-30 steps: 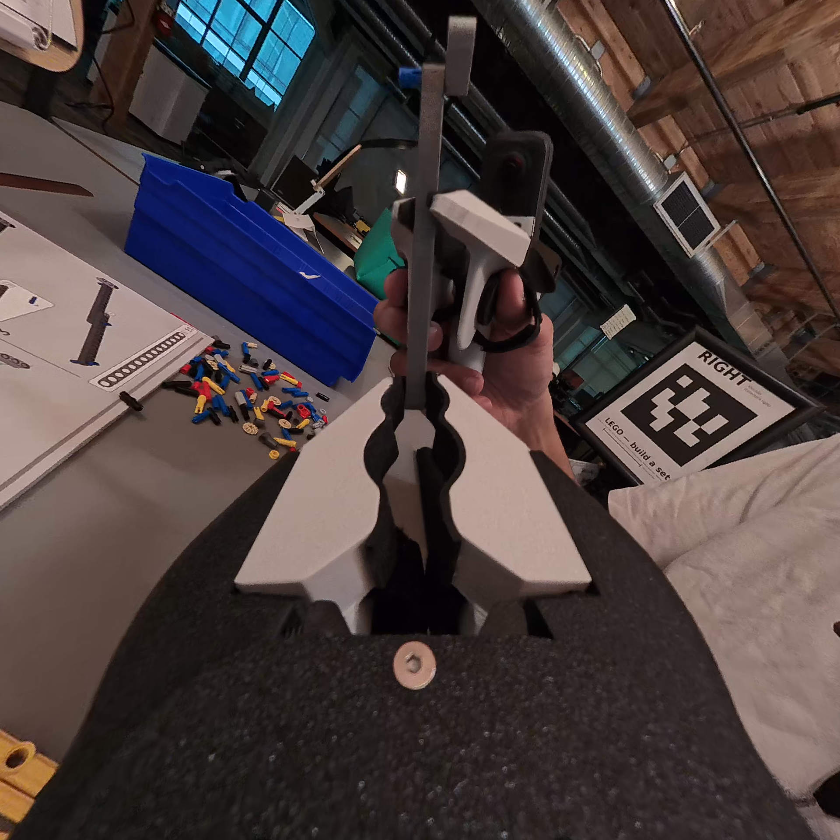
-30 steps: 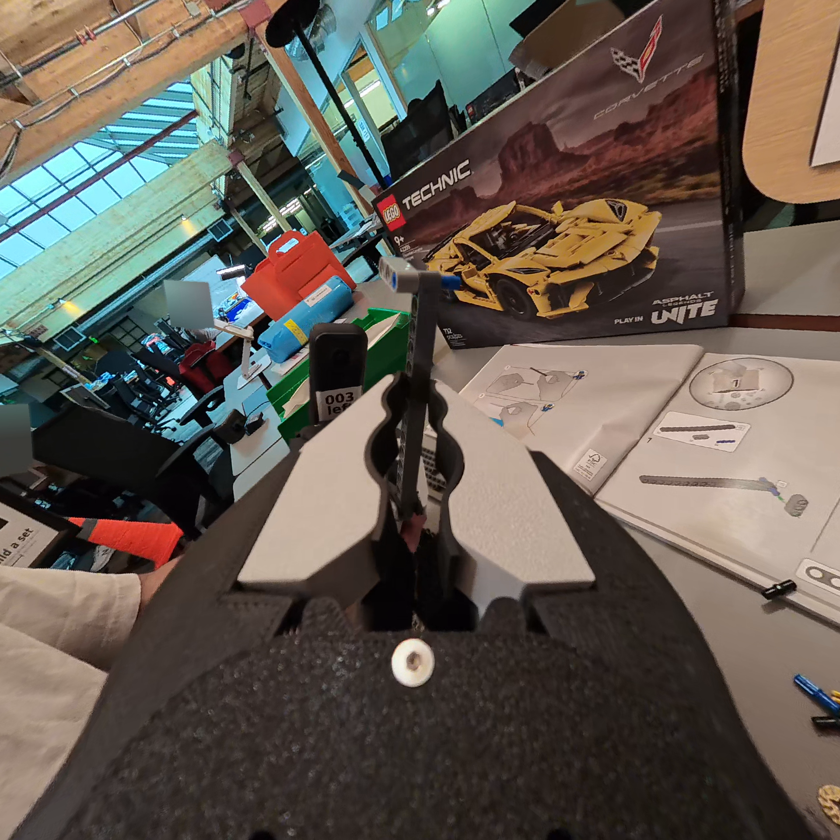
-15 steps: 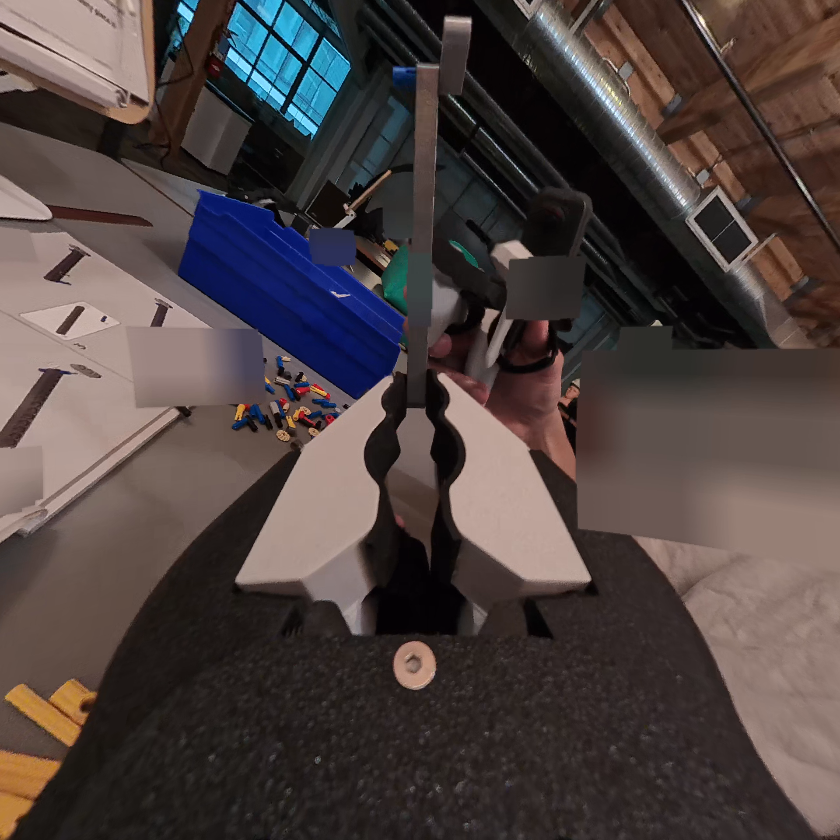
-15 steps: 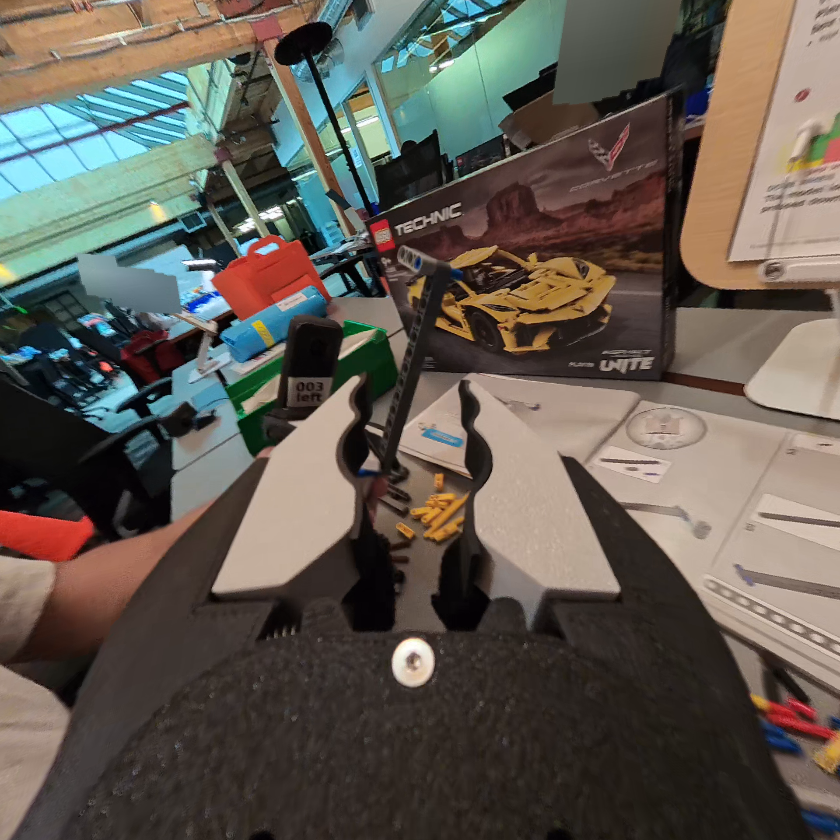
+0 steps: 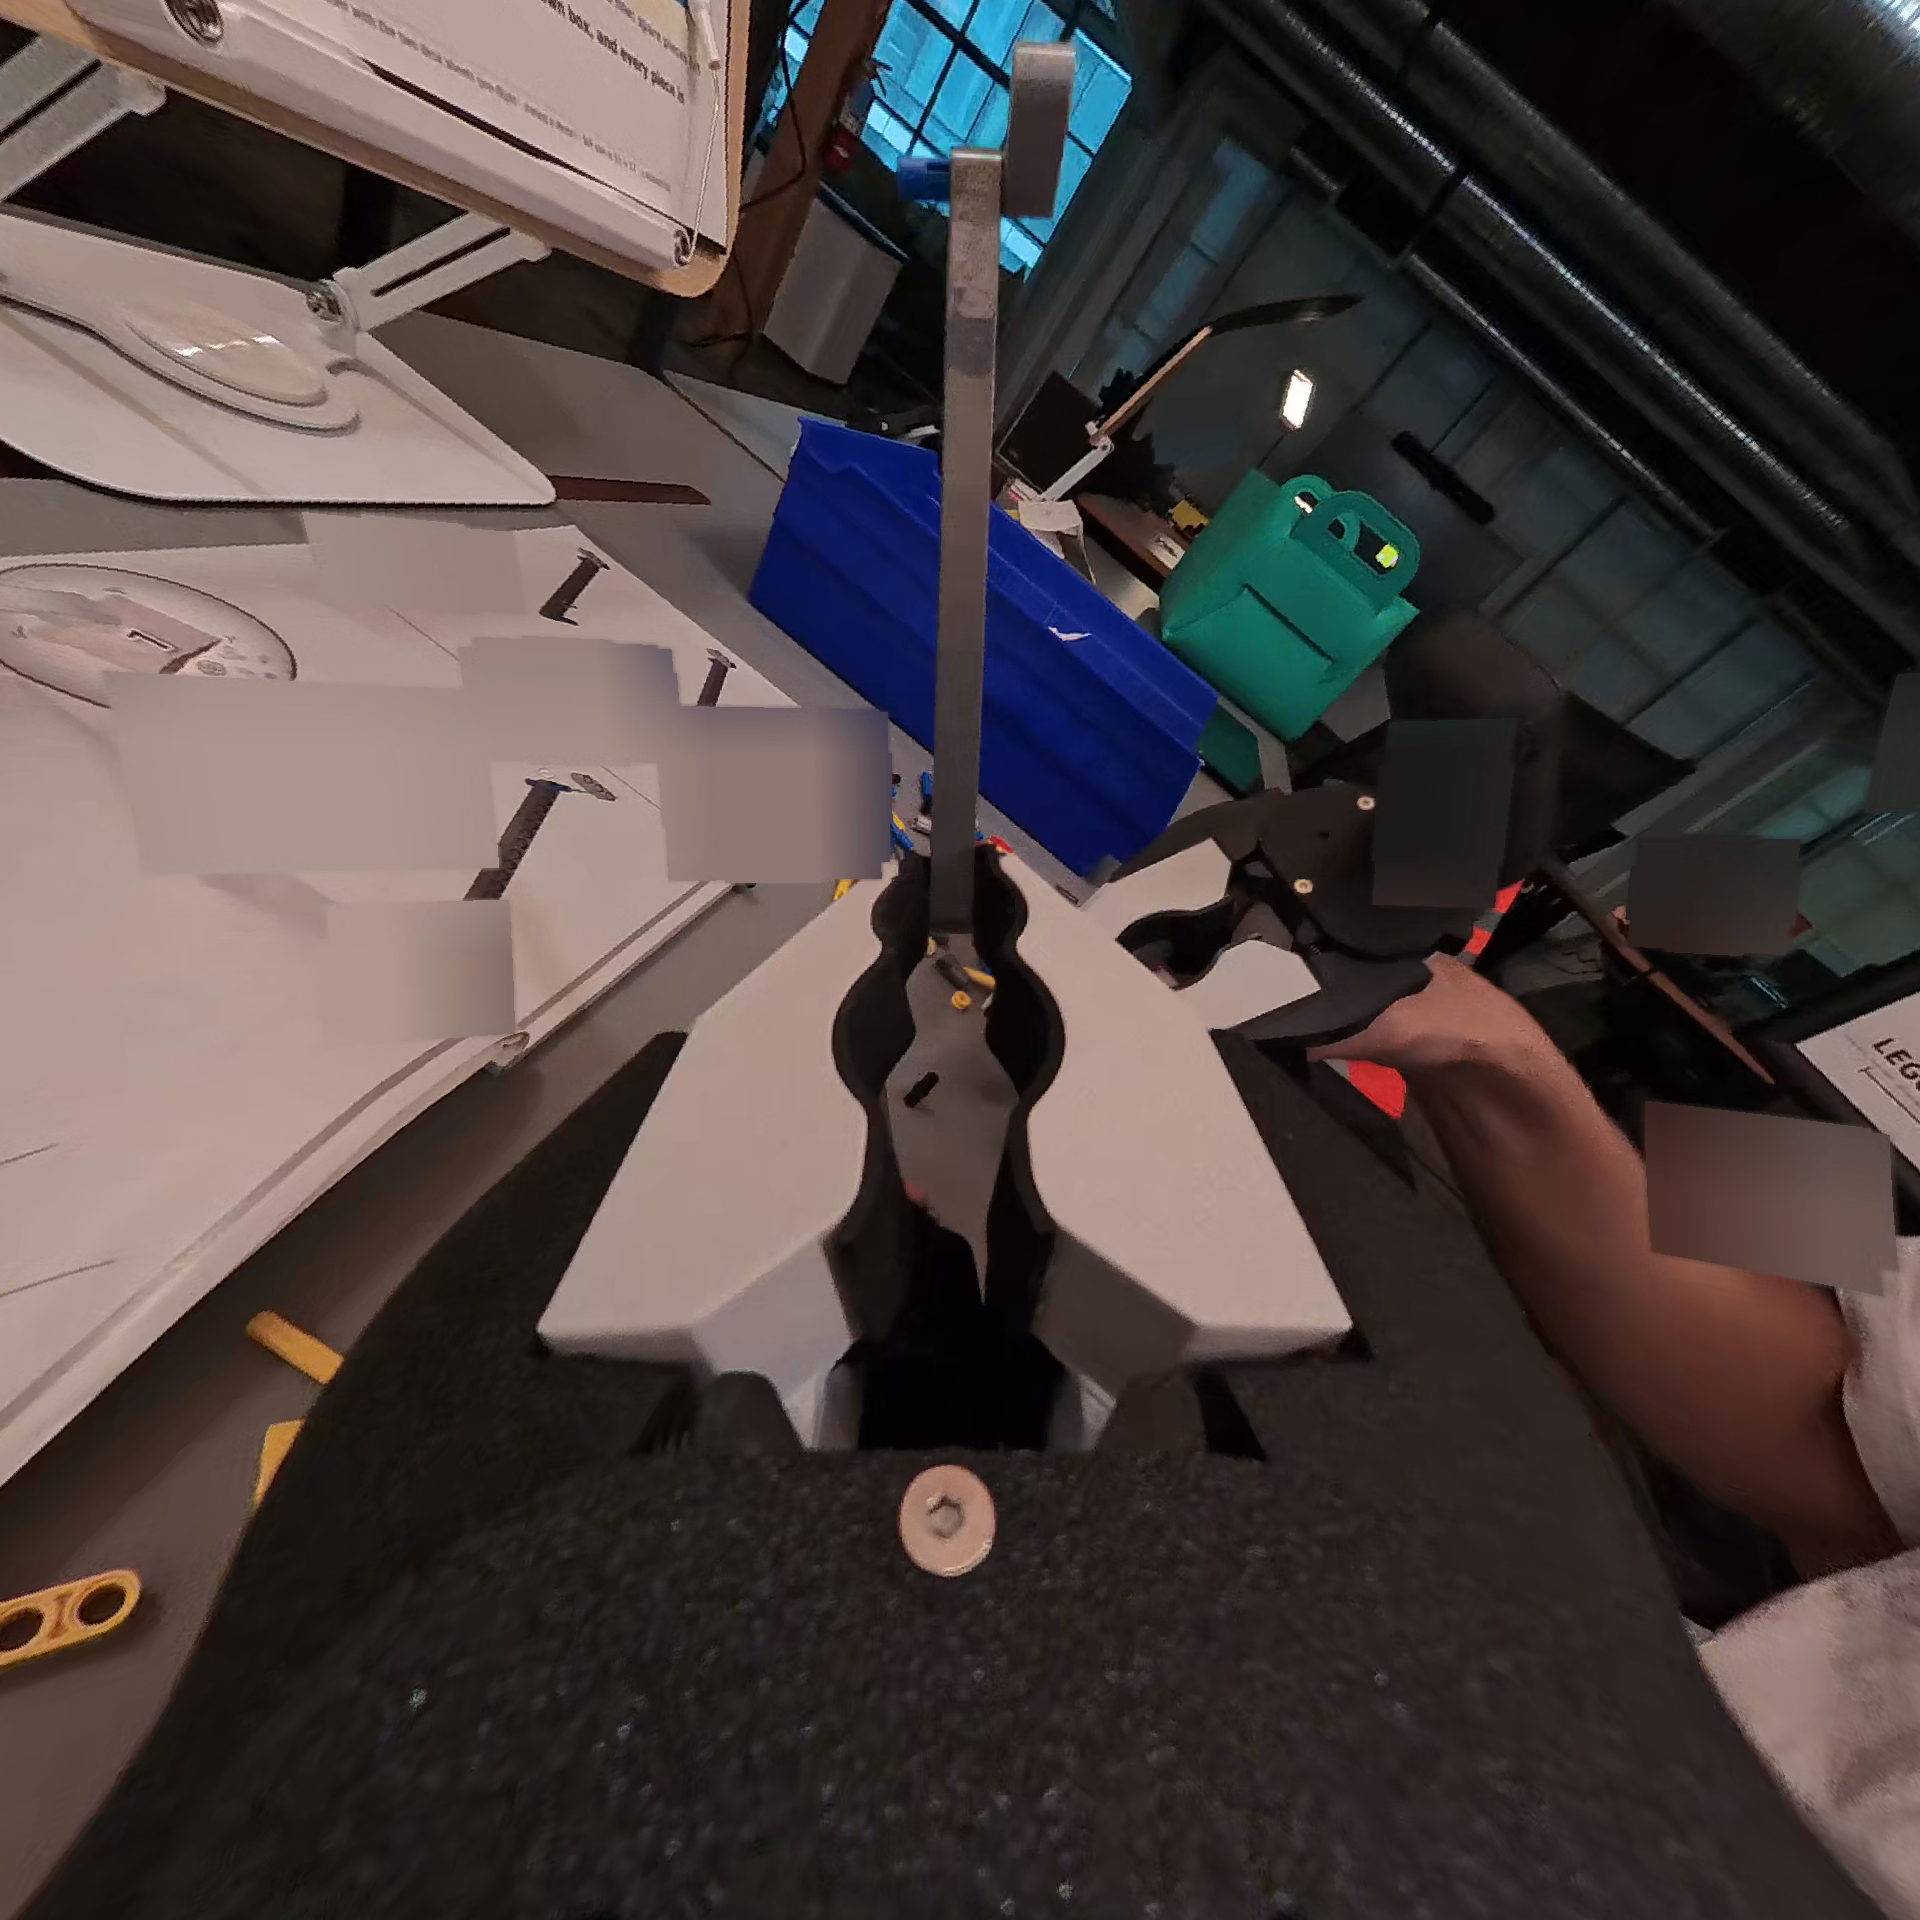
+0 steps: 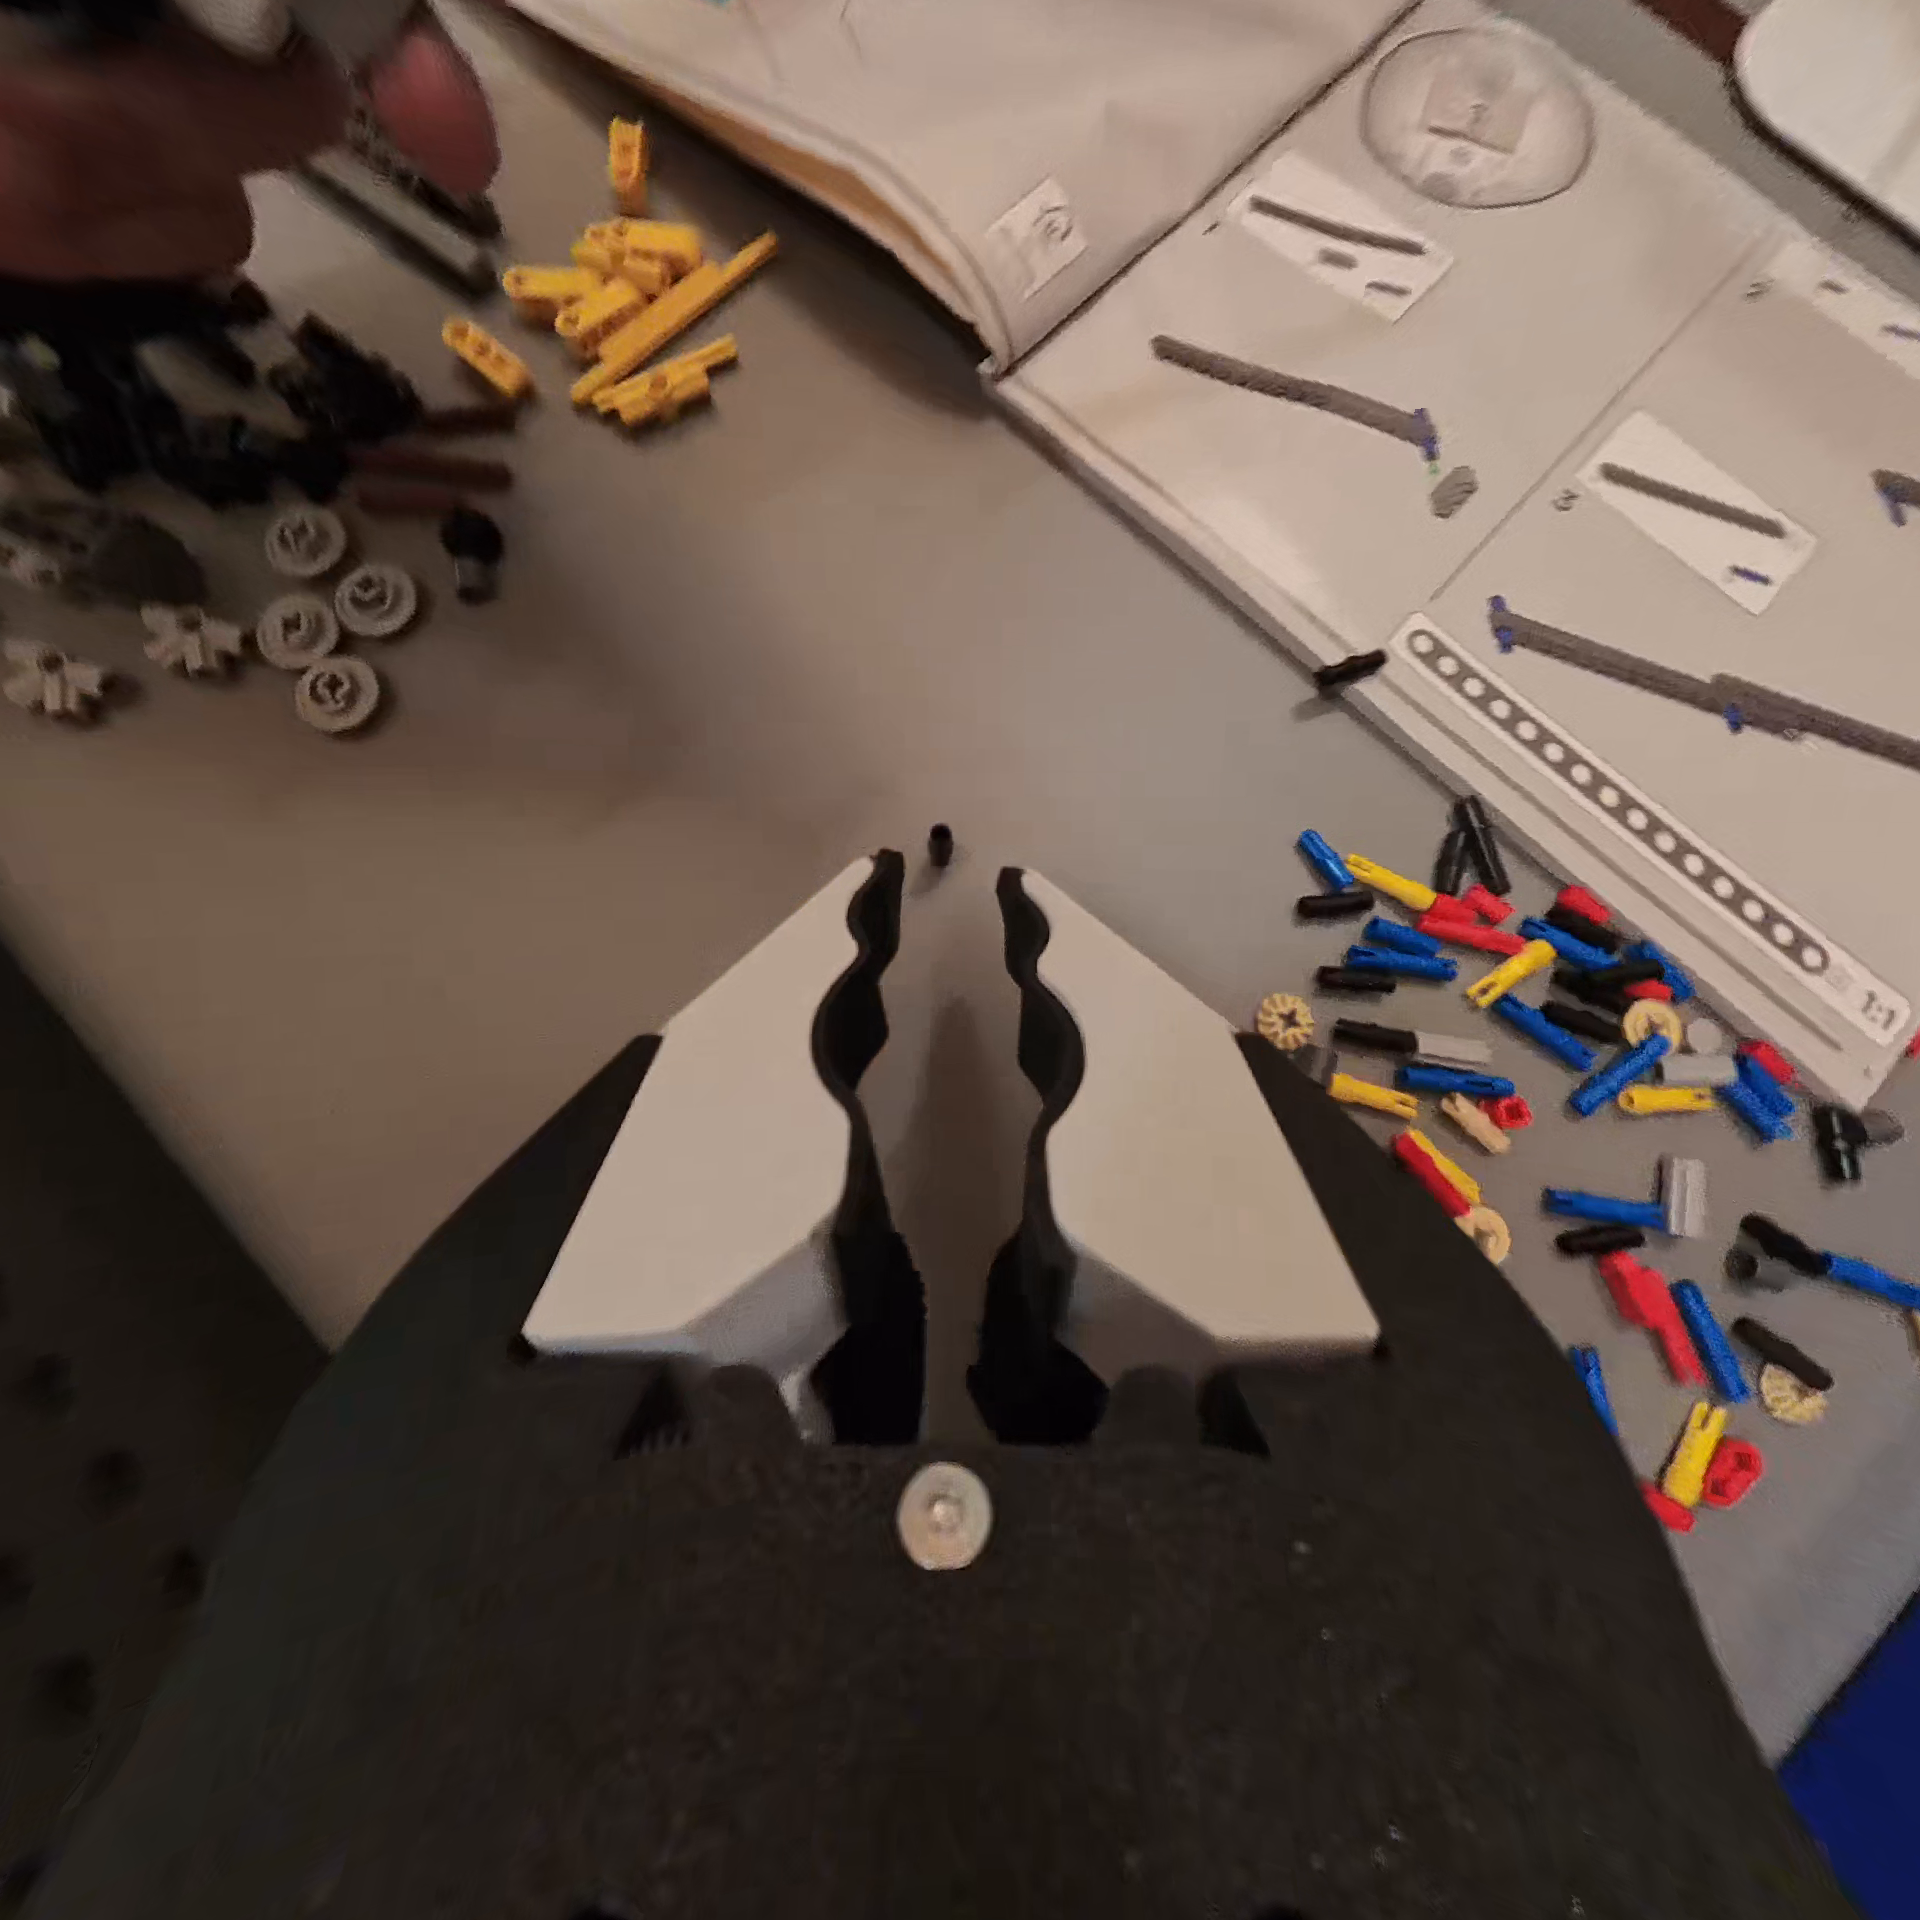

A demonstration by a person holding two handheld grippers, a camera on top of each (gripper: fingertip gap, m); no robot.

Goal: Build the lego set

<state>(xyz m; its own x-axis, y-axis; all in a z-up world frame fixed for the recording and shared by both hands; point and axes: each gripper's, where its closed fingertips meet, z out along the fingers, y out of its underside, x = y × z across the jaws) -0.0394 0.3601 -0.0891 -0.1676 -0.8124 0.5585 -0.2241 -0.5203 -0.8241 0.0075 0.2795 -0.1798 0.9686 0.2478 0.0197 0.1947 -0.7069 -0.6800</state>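
**Left gripper holds the grey beam upright; right gripper hangs empty over the parts**

The grey tabletop (image 6: 727, 748) carries everything. On it the open instruction booklet (image 6: 1558, 436) lies at the upper right of the right wrist view, its far pages cut off by the frame. A blue bin (image 5: 1039, 665) stands behind the booklet in the left wrist view, partly covered by the beam.

The left gripper (image 5: 951, 904) is closed on the lower end of a long grey beam (image 5: 961, 540). The beam's long axis runs straight up the frame, away from the gripper, and its top end carries a small blue pin (image 5: 920, 177) and a short grey piece (image 5: 1039, 135). How far the beam reaches down between the fingers is hidden.

The right gripper (image 6: 945, 862) is empty, its jaws a narrow gap apart, and it points down at the tabletop. A small black pin (image 6: 939, 844) lies just beyond the fingertips, apart from them.

To the right lies a scatter of blue, red, yellow and black pins (image 6: 1558, 1039). At the upper left sit a heap of yellow pieces (image 6: 634, 312), grey round discs (image 6: 332, 613) and a dark, blurred pile (image 6: 187, 405) that is hard to make out.
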